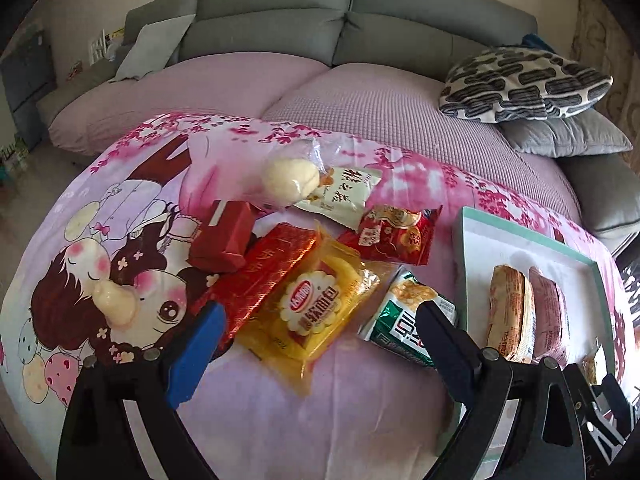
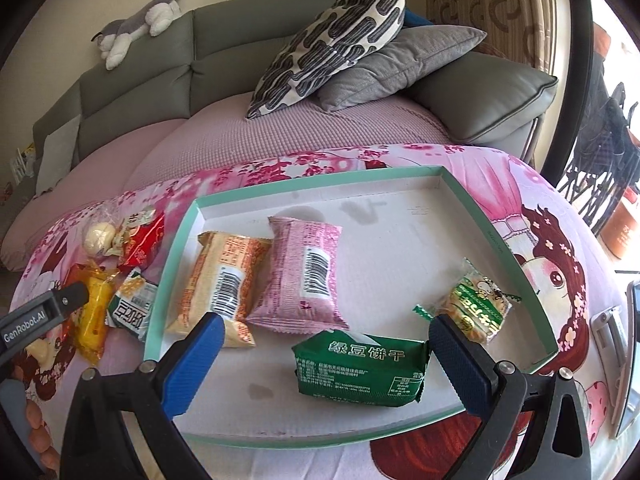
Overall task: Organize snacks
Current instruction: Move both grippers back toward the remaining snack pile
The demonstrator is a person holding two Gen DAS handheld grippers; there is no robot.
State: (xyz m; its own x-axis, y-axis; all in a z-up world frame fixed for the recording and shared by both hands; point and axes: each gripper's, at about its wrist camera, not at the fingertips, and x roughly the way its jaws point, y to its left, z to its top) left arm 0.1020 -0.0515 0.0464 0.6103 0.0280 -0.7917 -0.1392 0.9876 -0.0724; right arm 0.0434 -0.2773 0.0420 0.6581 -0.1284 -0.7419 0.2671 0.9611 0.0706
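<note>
On the pink cartoon cloth lies a heap of snacks: a yellow bread packet point(image 1: 316, 304), a red foil packet point(image 1: 268, 276), a red box point(image 1: 224, 242), a bun in a clear bag point(image 1: 290, 180), a white packet point(image 1: 344, 196), a red snack packet point(image 1: 396, 236) and a green-white packet point(image 1: 404, 316). My left gripper point(image 1: 320, 320) hangs open over the yellow packet and holds nothing. The mint-rimmed tray point(image 2: 320, 184) holds an orange packet point(image 2: 220, 276), a pink packet point(image 2: 304, 272), a small green-yellow packet point(image 2: 476, 304) and a green biscuit packet point(image 2: 360, 364). My right gripper point(image 2: 326, 328) stands open above the green biscuit packet.
Behind the cloth is a grey sofa point(image 1: 272, 20) with pink seat covers, a patterned cushion point(image 2: 332, 44) and a grey cushion point(image 2: 400, 64). A plush toy point(image 2: 136, 28) lies on the sofa back. A silver device point(image 2: 628, 360) lies at the cloth's right edge.
</note>
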